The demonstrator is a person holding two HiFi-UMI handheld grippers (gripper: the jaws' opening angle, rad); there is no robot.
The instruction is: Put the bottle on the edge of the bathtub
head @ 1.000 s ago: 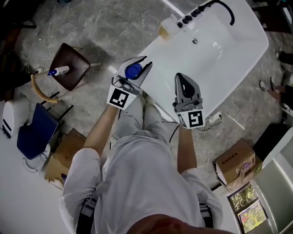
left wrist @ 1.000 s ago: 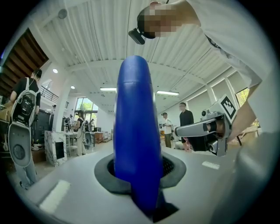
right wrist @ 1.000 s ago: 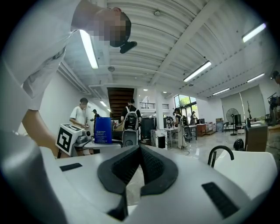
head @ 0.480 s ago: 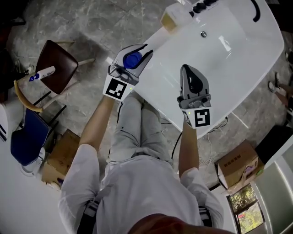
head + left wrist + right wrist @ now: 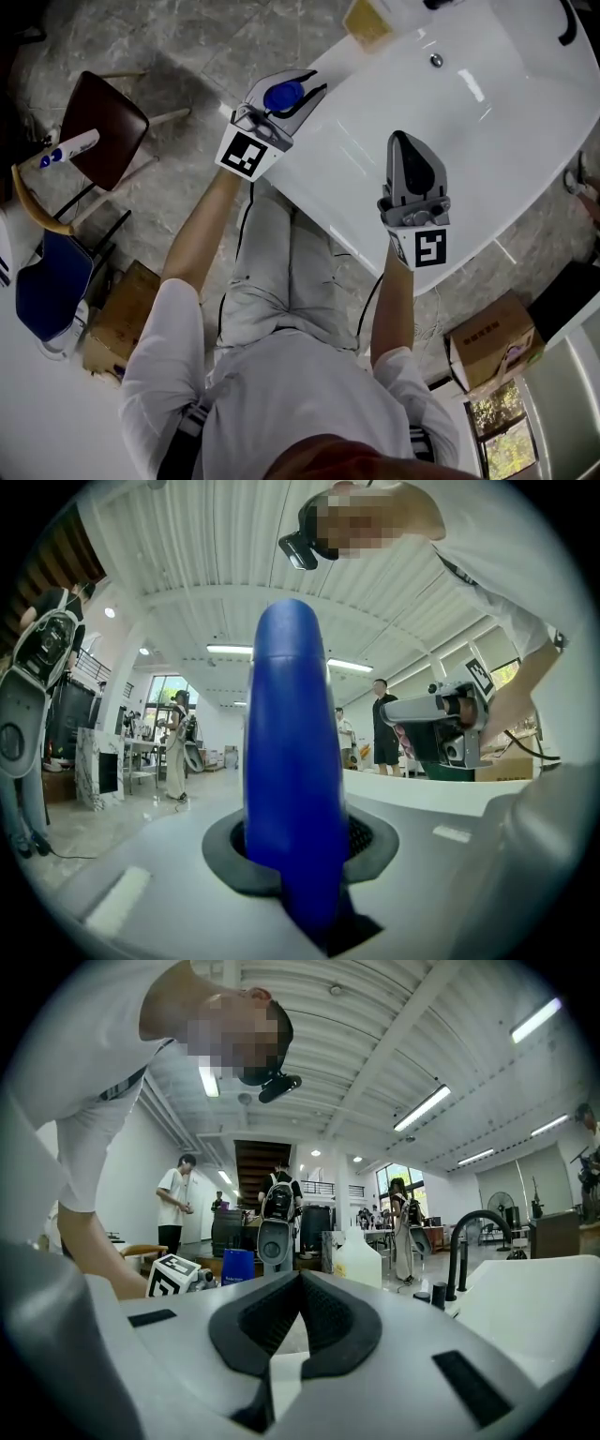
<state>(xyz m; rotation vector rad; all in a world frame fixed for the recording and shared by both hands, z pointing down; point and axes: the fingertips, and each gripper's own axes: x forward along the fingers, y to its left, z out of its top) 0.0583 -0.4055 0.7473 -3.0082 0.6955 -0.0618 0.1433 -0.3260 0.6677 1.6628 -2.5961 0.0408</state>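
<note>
A blue bottle [image 5: 282,96] stands between the jaws of my left gripper [image 5: 298,86], which is shut on it above the near-left rim of the white bathtub [image 5: 323,202]. In the left gripper view the blue bottle [image 5: 286,761] fills the middle, upright between the pads of the left gripper [image 5: 300,846]. My right gripper [image 5: 406,142] is shut and holds nothing; it hovers over the tub's inside. In its own view the right gripper [image 5: 299,1277] has its dark pads together, and the tub's wall [image 5: 530,1307] shows at the right.
A yellowish container [image 5: 367,21] sits on the tub's far rim near the black faucet [image 5: 464,1241]. A brown stool [image 5: 105,127] to the left carries a white bottle [image 5: 67,148]. A blue chair [image 5: 45,281] and cardboard boxes [image 5: 487,345] stand on the marble floor.
Both grippers have moved forward, away from the body. The left one, still holding the blue bottle, has come from beside the tub to over its rim; the right one is farther over the tub.
</note>
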